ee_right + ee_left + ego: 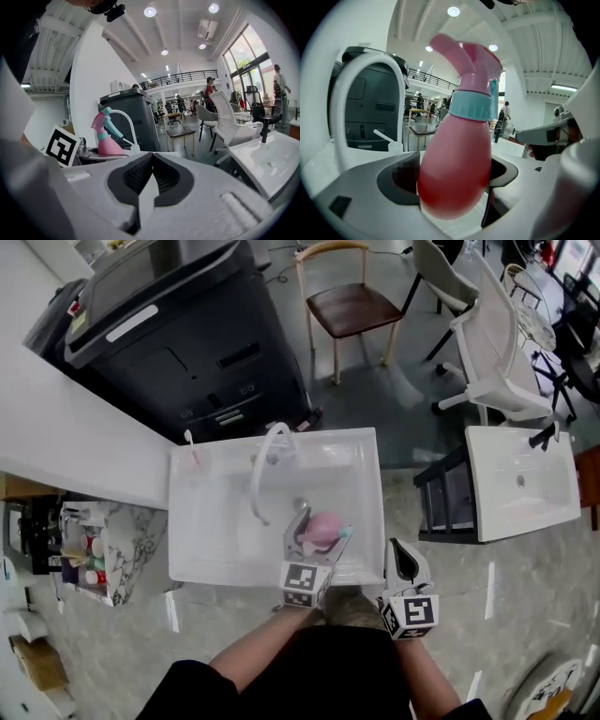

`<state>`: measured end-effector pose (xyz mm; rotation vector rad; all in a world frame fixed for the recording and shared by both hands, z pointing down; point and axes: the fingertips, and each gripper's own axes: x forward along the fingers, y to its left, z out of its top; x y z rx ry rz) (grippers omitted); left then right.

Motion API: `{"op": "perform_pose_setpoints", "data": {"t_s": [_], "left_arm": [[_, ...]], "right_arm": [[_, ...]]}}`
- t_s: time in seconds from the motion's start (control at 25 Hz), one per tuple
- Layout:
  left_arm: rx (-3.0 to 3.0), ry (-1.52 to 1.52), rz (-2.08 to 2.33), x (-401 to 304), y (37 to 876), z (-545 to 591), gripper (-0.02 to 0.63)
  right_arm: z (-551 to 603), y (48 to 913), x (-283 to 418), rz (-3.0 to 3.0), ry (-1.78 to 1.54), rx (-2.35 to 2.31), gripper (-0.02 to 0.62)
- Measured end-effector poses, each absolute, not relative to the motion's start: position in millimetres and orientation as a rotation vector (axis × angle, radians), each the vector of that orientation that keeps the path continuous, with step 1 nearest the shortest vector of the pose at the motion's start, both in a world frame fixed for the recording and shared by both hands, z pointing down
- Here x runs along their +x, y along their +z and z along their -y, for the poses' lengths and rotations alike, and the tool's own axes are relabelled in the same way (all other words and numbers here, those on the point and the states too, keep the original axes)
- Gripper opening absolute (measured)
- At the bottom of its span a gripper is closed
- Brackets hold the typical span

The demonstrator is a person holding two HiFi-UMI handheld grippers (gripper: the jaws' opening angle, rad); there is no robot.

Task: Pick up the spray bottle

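Fingers [393,182] of the left gripper [317,536] are closed on the round belly of the pink spray bottle [457,159], below its teal collar [472,105]. The bottle stands upright between them over the near right part of the sink. The right gripper [146,187] hangs just right of the sink's near corner, its fingers pressed together on nothing. The white sink [202,549] is the biggest thing to mind, since its near rim and right wall lie close to the bottle. The arched white faucet [267,465] rises just to the left and farther off. Whether the bottle's base rests on the basin floor cannot be told. The body looks smooth and widens downward, so it could well slide through the grip. The step probably goes best with a steady squeeze and a straight, upright lift. Open room lies above the basin and toward the near side, and the faucet's arch is the edge to keep clear of.
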<state>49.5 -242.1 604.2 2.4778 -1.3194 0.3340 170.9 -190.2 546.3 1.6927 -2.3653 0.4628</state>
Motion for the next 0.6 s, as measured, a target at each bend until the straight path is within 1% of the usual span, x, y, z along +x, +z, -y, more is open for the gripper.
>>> {"op": "perform_pose_setpoints", "data": {"t_s": [0.28, 0.44, 0.6], "left_arm": [[2.444, 0.294, 1.32, -20, 564, 126, 0.405], [2.368, 0.26, 1.434, -79, 541, 80, 0.407], [2.273, 0.22, 1.55, -130, 519, 44, 0.406]], "right_arm": [[109, 521, 105, 2.404, 0.388, 1.625, -0.002], [72, 510, 63, 2.43, 0.351, 1.597, -0.002], [44, 490, 39, 2.454, 0.323, 1.582, -0.002]]}}
